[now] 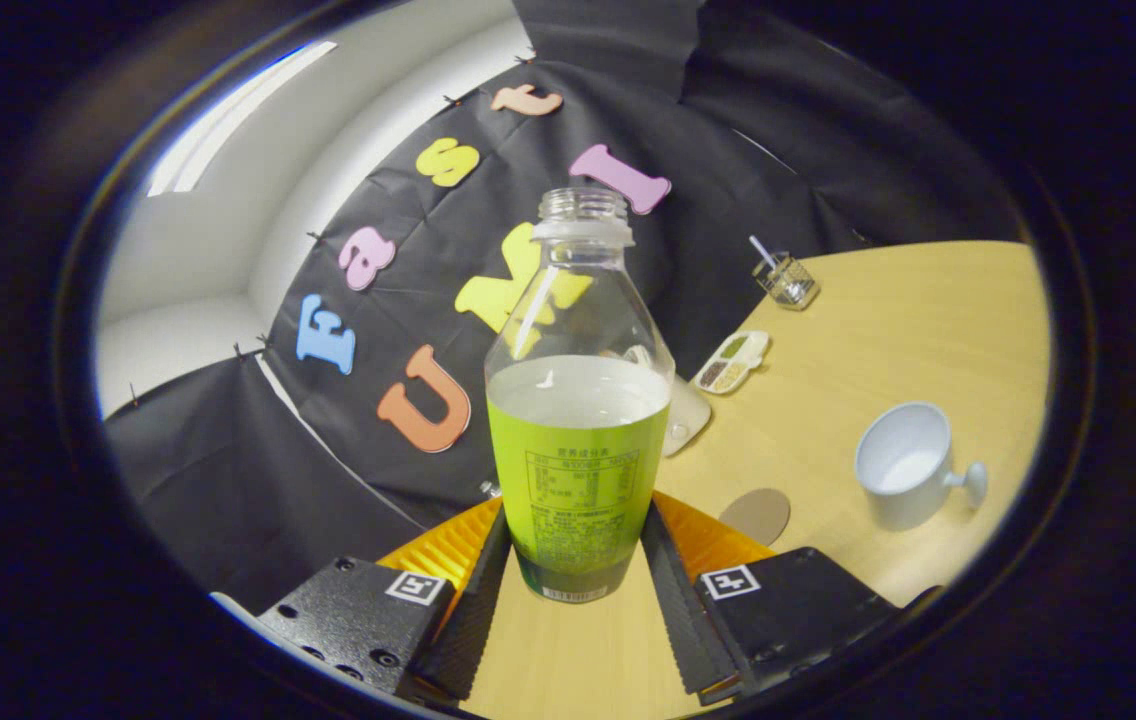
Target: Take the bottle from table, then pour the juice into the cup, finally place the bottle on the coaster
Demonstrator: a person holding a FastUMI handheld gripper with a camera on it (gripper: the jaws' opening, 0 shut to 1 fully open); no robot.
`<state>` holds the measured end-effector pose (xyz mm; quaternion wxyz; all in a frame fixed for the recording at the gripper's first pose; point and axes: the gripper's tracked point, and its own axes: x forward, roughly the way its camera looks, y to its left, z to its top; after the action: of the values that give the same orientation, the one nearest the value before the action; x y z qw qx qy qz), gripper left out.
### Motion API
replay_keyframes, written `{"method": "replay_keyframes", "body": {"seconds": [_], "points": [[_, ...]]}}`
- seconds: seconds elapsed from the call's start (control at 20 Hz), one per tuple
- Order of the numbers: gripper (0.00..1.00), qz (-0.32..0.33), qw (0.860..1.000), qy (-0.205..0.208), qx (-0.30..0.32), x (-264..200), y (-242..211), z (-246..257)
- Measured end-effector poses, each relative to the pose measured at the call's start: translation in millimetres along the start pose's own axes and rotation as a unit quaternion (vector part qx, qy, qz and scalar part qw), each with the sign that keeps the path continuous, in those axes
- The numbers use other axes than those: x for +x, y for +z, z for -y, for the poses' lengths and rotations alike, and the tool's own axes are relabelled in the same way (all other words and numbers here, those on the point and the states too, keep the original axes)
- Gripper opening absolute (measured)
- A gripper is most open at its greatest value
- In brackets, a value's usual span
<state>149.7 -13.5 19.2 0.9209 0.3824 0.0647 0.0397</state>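
Gripping the bottle (578, 400) between both fingers (673, 575), your tool (576, 560) is clamped on the lower part of its green label, one finger pressed against each side. The bottle has no cap on its clear neck, and the liquid stands a little above the top of the label. The whole scene looks tilted, with the bench (928, 320) sloping away to the right, and the bottle's base seems lifted off the wood, though you cannot be sure of that from here.

Beyond the fingers and to the right, the white cup (908, 475) sits on the bench with its handle pointing away from the bottle, well apart from it. The round coaster (756, 515) lies flat between the bottle and the cup, nearer your right finger. Farther back you have a small divided tray (733, 362) and a clear glass holder (786, 280) with a stick in it, near the black cloth wall (728, 200).
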Motion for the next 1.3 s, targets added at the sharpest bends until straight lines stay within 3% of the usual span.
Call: {"method": "replay_keyframes", "body": {"seconds": [0.25,0.5,0.8,1.05,1.3], "points": [[0.78,0.009,0.996,-0.023,-0.089,1.9,0.6,9.6],[0.78,-0.01,0.978,-0.08,-0.193,20.5,-3.1,23.3],[0.79,-0.021,0.964,-0.121,-0.238,42.6,-11.4,35.1],[0.79,-0.02,0.936,-0.171,-0.306,53.8,-6.5,54.6],[0.79,-0.029,0.925,-0.189,-0.329,76.5,-14.3,71.1]]}}
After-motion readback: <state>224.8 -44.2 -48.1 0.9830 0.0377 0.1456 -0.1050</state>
